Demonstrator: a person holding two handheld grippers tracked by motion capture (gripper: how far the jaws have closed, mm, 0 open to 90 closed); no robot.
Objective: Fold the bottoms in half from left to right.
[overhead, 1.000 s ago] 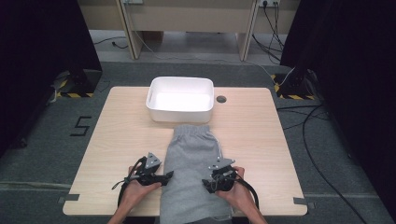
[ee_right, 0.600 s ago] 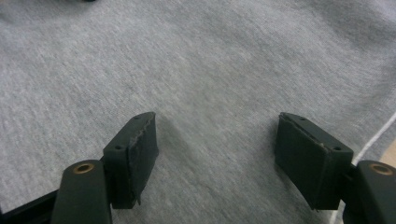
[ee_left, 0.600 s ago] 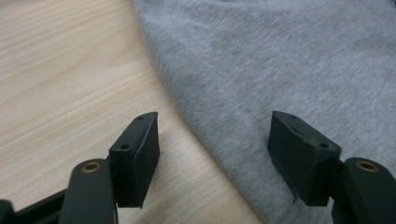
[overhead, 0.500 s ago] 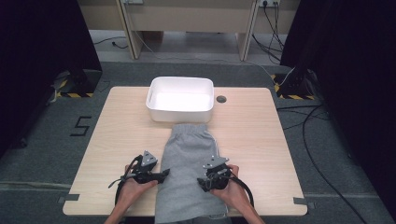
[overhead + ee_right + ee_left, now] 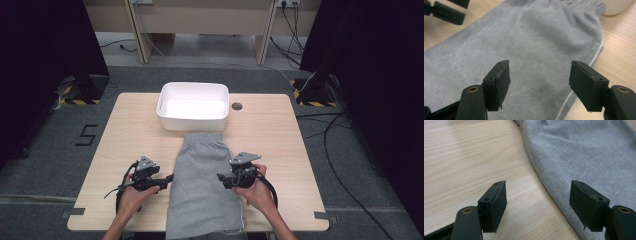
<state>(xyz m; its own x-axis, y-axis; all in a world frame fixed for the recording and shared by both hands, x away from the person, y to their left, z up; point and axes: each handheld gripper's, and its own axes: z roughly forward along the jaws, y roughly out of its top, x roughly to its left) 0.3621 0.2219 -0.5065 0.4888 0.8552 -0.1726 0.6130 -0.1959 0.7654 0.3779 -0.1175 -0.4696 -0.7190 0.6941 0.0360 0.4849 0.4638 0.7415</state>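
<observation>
light wooden table (image 5: 280,150) on grey carpet, black curtains either side, desk legs and cables behind. white rectangular tub (image 5: 193,105) at the far middle of the tabletop, small dark round hole (image 5: 237,106) just to its right. grey sweat shorts (image 5: 205,185) laid flat down the middle, elastic waistband touching or nearly touching the tub's near wall, leg ends hanging over the near table edge.

left gripper (image 5: 167,178) low at the shorts' left edge, held in the person's left hand (image 5: 131,196); jaws spread wide, nothing between them. in the left gripper view (image 5: 537,205), one jaw over bare wood, the other over grey cloth, fabric edge running diagonally between them.

right gripper (image 5: 221,178) at the shorts' right side, held in the right hand (image 5: 256,190); jaws likewise wide apart and empty. in the right gripper view (image 5: 539,82), both jaws above the cloth, a pale seam line along the fabric's edge close to one jaw, gathered waistband (image 5: 579,5) ahead. contact with the cloth unclear for either gripper.
</observation>
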